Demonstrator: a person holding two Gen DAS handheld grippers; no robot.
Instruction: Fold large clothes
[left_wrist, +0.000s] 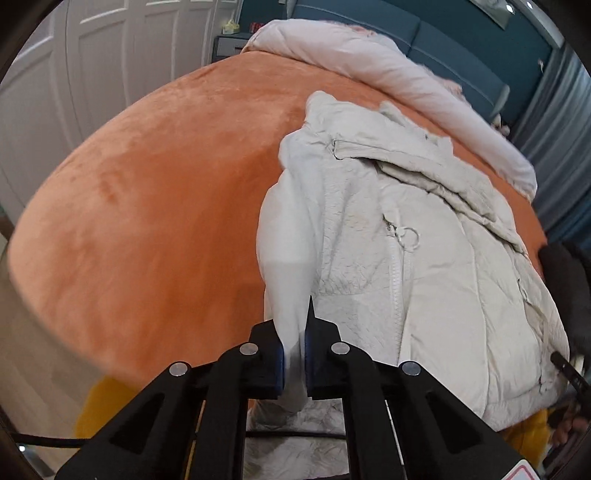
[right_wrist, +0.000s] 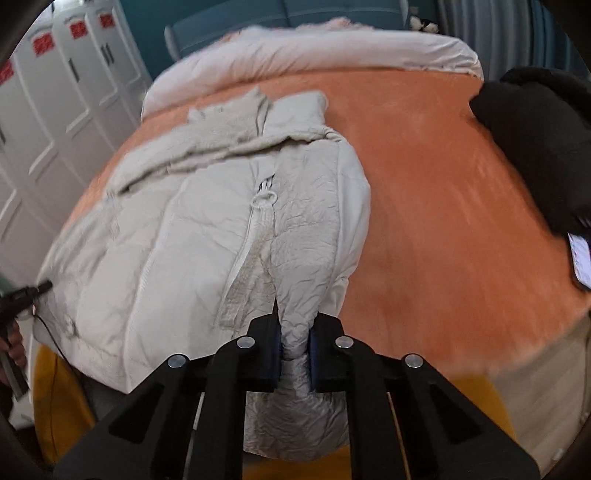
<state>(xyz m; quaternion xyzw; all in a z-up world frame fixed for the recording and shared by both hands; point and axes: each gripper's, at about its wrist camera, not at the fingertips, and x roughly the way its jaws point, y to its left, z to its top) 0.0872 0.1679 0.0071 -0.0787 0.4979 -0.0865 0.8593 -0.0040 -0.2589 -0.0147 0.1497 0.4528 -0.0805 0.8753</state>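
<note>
1. The left tool (left_wrist: 294, 363) pinches the cream jacket (left_wrist: 424, 258) hem.
2. The right tool (right_wrist: 294, 354) clamps another bunched edge of it.
3. Ahead of both tools, the jacket lies on the orange bed (left_wrist: 147, 184); white wardrobe doors (left_wrist: 92, 55) stand beyond.

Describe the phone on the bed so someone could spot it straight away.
Start at the orange bed and go to its right edge, away from the pale jacket. The phone lies there just below a black garment. Its lit screen sets it apart; everything else there is soft fabric.
</note>
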